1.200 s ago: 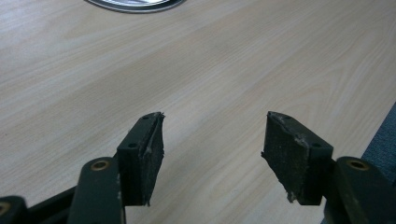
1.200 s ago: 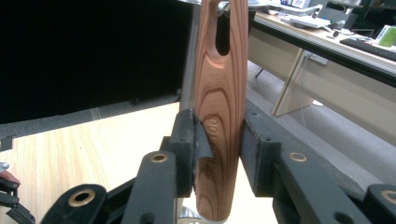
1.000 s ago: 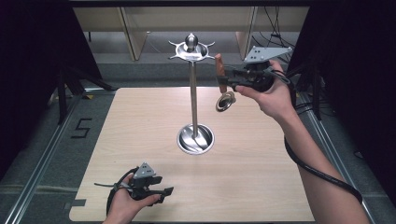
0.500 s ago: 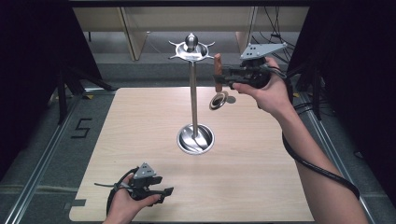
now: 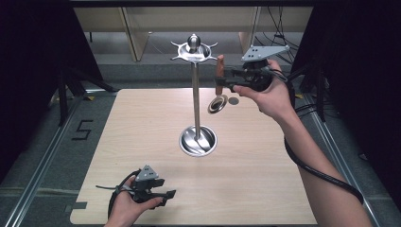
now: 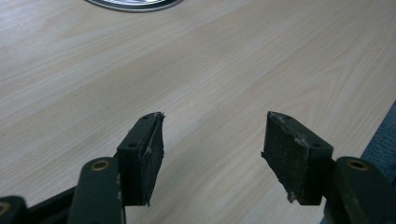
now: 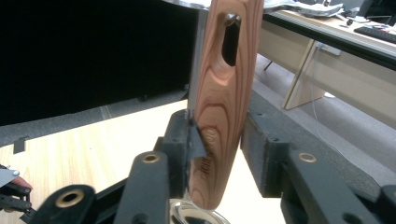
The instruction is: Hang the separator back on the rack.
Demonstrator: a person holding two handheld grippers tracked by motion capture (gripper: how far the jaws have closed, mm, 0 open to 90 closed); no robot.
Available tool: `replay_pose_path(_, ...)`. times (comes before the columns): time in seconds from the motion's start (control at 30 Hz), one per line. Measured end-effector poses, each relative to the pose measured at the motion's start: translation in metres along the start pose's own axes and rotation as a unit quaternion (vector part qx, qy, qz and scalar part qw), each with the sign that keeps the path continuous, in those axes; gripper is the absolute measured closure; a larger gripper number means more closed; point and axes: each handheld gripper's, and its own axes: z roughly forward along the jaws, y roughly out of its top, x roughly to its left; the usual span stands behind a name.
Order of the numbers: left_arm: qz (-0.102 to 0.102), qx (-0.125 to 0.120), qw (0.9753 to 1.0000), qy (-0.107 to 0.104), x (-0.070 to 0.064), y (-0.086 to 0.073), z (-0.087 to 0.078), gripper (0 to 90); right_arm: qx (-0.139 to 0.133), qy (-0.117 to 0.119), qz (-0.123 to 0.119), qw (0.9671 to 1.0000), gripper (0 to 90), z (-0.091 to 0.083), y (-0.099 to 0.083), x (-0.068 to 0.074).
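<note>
A metal utensil stand (image 5: 195, 94) rises from a round base (image 5: 197, 141) at the table's middle, with a hooked crown (image 5: 193, 47) on top. My right gripper (image 5: 222, 81) is raised to the right of the pole, shut on the wooden handle (image 5: 219, 75) of a utensil whose round metal head (image 5: 217, 105) hangs below. In the right gripper view the handle (image 7: 224, 93) stands upright between the jaws of my right gripper (image 7: 219, 144), its hanging slot near the top and the pole (image 7: 196, 51) just behind. My left gripper (image 5: 168, 196) rests low at the front left, open and holding nothing (image 6: 212, 144).
The light wooden table (image 5: 283, 179) has bare surface around the base. The base's rim (image 6: 133, 3) shows far ahead in the left gripper view. Desks and cables lie beyond the far edge; dark floor surrounds the table.
My right gripper has lifted slightly and carried the utensil a little left, closer to the stand's pole. The left gripper has stayed put.
</note>
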Motion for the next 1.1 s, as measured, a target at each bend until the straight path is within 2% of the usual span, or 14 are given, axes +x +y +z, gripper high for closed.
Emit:
replay_pose_path(0.1, 0.008, 0.002, 1.0, -0.004, 0.0, 0.0, -0.001, 37.1, -0.009, -0.004, 0.001, 1.0, 60.0, 0.0, -0.002, 0.0)
replay_pose_path(0.13, 0.0, 0.0, 1.0, -0.004, 0.0, 0.0, 0.0, 37.1, -0.011, -0.009, -0.001, 0.9999, 59.1, -0.001, -0.002, 0.0)
replay_pose_path(0.4, -0.001, 0.0, 1.0, -0.001, 0.0, 0.0, 0.0, 37.1, -0.025, -0.019, 0.002, 0.9995, 50.8, -0.008, -0.007, 0.006)
replay_pose_path(0.6, 0.0, -0.002, 1.0, -0.003, 0.0, 0.0, 0.0, 37.1, -0.019, -0.037, -0.006, 0.9991, 45.3, -0.027, -0.033, 0.016)
replay_pose_path(0.67, 0.001, 0.0, 1.0, 0.002, 0.0, 0.0, 0.0, 37.1, -0.017, -0.051, -0.022, 0.9983, 43.7, -0.035, -0.049, 0.019)
replay_pose_path(0.8, 0.002, 0.001, 1.0, 0.005, 0.0, 0.0, 0.0, 37.2, 0.012, -0.059, 0.002, 0.9982, 41.6, -0.048, -0.096, 0.031)
replay_pose_path(0.83, -0.004, -0.002, 1.0, -0.001, -0.001, 0.0, 0.0, 37.2, 0.026, -0.058, -0.007, 0.9979, 41.6, -0.051, -0.11, 0.031)
replay_pose_path(0.87, -0.004, -0.002, 1.0, -0.001, -0.001, 0.0, 0.0, 37.2, 0.034, -0.061, 0.013, 0.9975, 41.6, -0.053, -0.126, 0.035)
replay_pose_path(0.93, -0.002, 0.0, 1.0, 0.006, 0.0, 0.0, 0.001, 37.2, 0.05, -0.06, 0.016, 0.9968, 41.9, -0.059, -0.155, 0.037)
replay_pose_path(0.97, -0.002, -0.001, 1.0, 0.005, 0.0, -0.001, 0.001, 37.2, 0.059, -0.06, 0.04, 0.9957, 42.0, -0.061, -0.171, 0.042)
replay_pose_path(1.0, 0.0, 0.002, 1.0, 0.007, 0.001, 0.0, 0.001, 37.2, 0.065, -0.058, 0.042, 0.9953, 42.2, -0.063, -0.185, 0.043)
replay_pose_path(1.03, 0.0, 0.002, 1.0, 0.007, 0.001, 0.0, 0.001, 37.2, 0.065, -0.058, 0.042, 0.9953, 42.2, -0.063, -0.185, 0.043)
replay_pose_path(1.07, -0.003, -0.001, 1.0, 0.005, 0.0, -0.001, 0.002, 37.2, 0.068, -0.061, 0.053, 0.9944, 42.5, -0.065, -0.199, 0.046)
replay_pose_path(1.1, -0.005, 0.0, 1.0, 0.005, 0.001, -0.001, 0.002, 37.2, 0.078, -0.067, 0.072, 0.9922, 42.3, -0.067, -0.225, 0.05)
